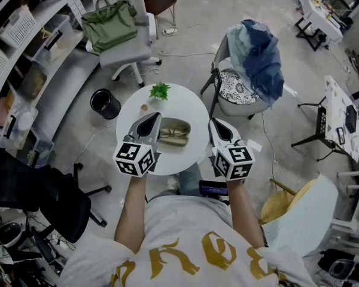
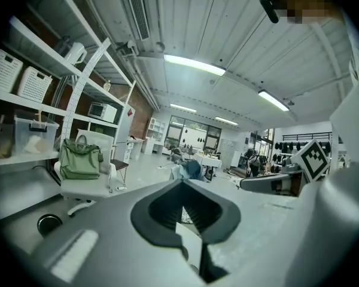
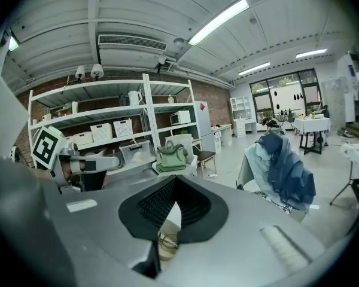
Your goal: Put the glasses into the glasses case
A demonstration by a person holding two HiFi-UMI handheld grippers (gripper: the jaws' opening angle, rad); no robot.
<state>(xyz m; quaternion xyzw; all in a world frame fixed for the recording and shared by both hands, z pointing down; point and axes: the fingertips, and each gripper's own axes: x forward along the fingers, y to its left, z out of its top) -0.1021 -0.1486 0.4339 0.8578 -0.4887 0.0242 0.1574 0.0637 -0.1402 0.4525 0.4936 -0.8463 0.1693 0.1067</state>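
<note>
My left tool and right tool are both closed and empty; the glasses lie on the glasses case on the bench between them. I'd open one and pinch the frame, never the lenses

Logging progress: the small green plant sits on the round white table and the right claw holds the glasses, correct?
No: the right gripper view shows the right claw shut and empty; the thin-framed glasses lie below it. The rest holds.
</note>
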